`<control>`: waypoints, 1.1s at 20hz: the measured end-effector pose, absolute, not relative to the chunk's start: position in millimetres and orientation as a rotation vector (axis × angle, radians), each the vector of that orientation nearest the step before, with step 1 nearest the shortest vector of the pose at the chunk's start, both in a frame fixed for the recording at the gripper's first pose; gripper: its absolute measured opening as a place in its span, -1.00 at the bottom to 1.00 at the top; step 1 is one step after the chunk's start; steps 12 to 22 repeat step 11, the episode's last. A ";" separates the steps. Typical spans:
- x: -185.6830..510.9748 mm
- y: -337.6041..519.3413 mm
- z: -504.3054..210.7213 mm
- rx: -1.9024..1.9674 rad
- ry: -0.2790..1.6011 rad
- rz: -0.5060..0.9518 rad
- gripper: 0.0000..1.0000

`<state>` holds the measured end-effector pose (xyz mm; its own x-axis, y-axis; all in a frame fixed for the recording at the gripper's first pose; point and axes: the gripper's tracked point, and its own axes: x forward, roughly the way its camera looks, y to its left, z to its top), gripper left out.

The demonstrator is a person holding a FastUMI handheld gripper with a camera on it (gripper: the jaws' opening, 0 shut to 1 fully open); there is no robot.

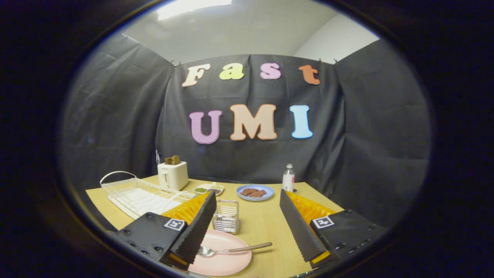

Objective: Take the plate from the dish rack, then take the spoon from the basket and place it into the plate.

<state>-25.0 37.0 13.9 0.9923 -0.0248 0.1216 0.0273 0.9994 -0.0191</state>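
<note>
Gripper view, lower centre of the frame: the gripper [247, 227] hangs above a light wooden table [266, 220] with its two black ribbed fingers [198, 227] spread wide apart and nothing held between them. At the bottom of the frame a pink plate [227, 262] lies flat on the table, its left part hidden under the left finger. A metal spoon [231, 250] rests on the plate, bowl toward the left finger and handle running right past the plate's rim, so the task's thing sits in the plate, between the fingers and nearer the left one. Just beyond the plate, between the fingers, stands a small wire basket [226, 216]. At centre left a white dish rack [135, 195] lies on the table beside a white toaster [173, 174] with browned bread sticking out of its top. Toward the middle of the frame, further back, are a small white tray [208, 189] of green and dark food and a blue plate [255, 192] carrying reddish-brown pieces. Right of the blue plate, near the table's far edge, stands a clear bottle [288, 177] with a pink label and white cap
</note>
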 end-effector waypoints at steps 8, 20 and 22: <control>-26.9 29.0 15.9 -0.003 -0.130 -0.035 1.00; -25.3 26.1 15.5 0.002 -0.132 -0.038 1.00; -25.3 26.1 15.5 0.002 -0.132 -0.038 1.00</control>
